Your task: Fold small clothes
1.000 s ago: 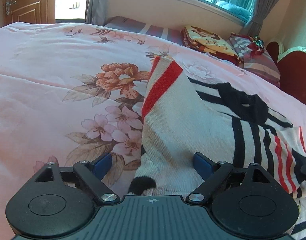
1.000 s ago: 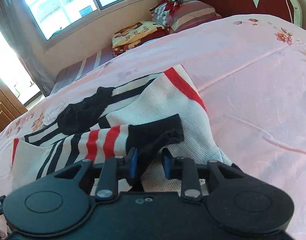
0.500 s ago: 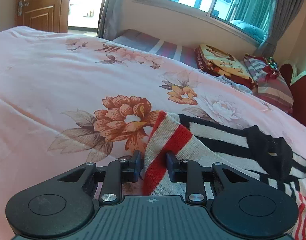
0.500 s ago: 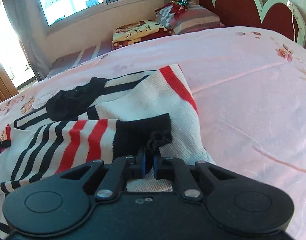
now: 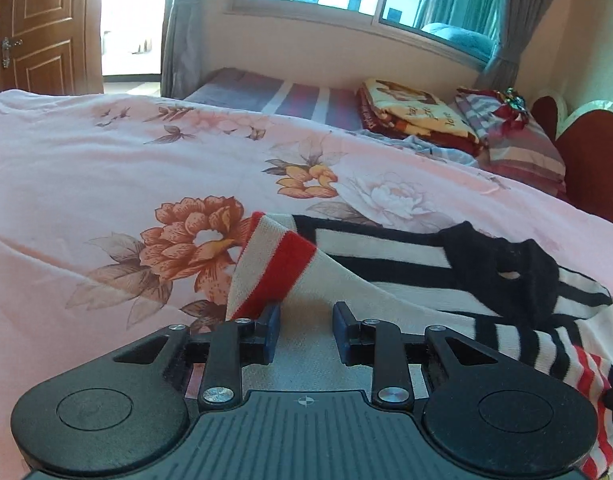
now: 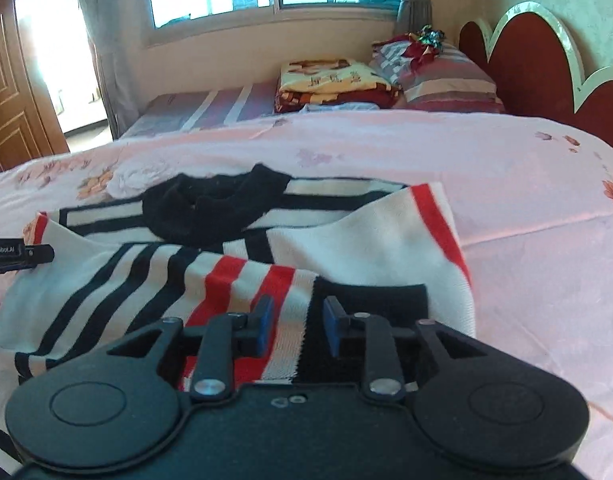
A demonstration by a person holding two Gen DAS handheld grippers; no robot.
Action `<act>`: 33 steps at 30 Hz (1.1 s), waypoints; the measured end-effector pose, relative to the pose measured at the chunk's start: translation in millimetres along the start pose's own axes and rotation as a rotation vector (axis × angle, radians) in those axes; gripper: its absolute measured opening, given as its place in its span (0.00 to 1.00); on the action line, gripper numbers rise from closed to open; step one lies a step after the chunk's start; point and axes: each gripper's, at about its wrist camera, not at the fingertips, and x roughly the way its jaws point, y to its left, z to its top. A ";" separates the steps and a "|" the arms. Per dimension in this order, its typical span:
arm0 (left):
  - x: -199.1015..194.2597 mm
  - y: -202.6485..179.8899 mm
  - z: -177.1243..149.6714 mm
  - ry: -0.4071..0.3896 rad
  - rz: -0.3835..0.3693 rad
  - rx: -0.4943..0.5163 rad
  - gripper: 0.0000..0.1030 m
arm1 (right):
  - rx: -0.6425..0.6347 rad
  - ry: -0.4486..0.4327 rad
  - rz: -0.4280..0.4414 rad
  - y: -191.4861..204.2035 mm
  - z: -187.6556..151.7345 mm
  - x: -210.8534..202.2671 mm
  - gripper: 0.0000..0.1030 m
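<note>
A small white knit sweater [image 5: 386, 292] with black and red stripes and a black collar [image 5: 502, 264] lies on the pink floral bedspread [image 5: 106, 168]. My left gripper [image 5: 306, 330] is open just above its folded-in left edge with the red band [image 5: 282, 268]. In the right wrist view the sweater [image 6: 346, 240] lies partly folded, its striped sleeve [image 6: 226, 280] with a black cuff [image 6: 370, 300] laid across the body. My right gripper [image 6: 297, 326] is open over the cuff. The left gripper's tip [image 6: 18, 258] shows at that view's left edge.
Folded blankets [image 6: 330, 84] and a striped pillow [image 6: 438, 76] lie at the far side under the window. A red headboard [image 6: 546, 64] stands on the right. A wooden door [image 5: 38, 28] is on the far left.
Both grippers were shut on the sweater half a second ago, the left on its red-banded edge and the right on the black cuff. Both have now opened and let go; the cloth lies flat.
</note>
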 end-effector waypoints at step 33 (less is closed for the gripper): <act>-131.1 -62.5 -86.0 0.052 -0.041 0.167 0.43 | -0.140 -0.002 0.082 24.6 -47.3 -69.4 0.45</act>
